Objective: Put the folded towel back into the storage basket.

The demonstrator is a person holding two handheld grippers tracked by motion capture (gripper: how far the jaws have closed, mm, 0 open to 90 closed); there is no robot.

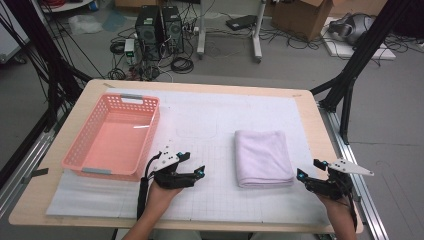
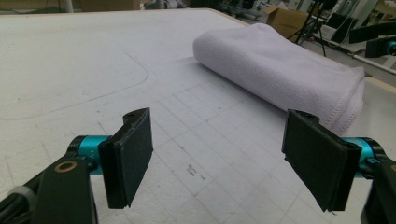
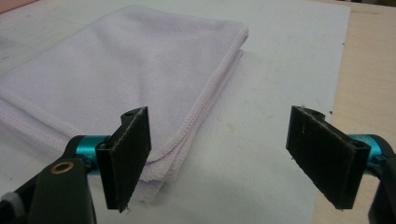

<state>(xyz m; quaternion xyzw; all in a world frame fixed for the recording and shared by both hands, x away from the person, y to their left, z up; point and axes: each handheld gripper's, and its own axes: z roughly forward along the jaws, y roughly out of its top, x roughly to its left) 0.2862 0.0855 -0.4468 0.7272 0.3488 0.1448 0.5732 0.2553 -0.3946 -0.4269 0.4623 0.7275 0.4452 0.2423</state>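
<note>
Tabletop towel (image 1: pixel 263 157) lies between both hand-held grippers.

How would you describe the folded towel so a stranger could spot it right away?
On the white gridded mat covering the wooden table, look right of centre. The towel lies there, pale lilac, folded into a thick rectangle; unlike the rigid pink basket at the left, it is soft cloth.

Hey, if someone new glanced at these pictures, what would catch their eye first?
Probably the pink basket at the table's left, bright against the white mat. Next, the folded pale lilac towel right of centre, flanked by the left gripper and right gripper, both with jaws open and holding nothing.
</note>
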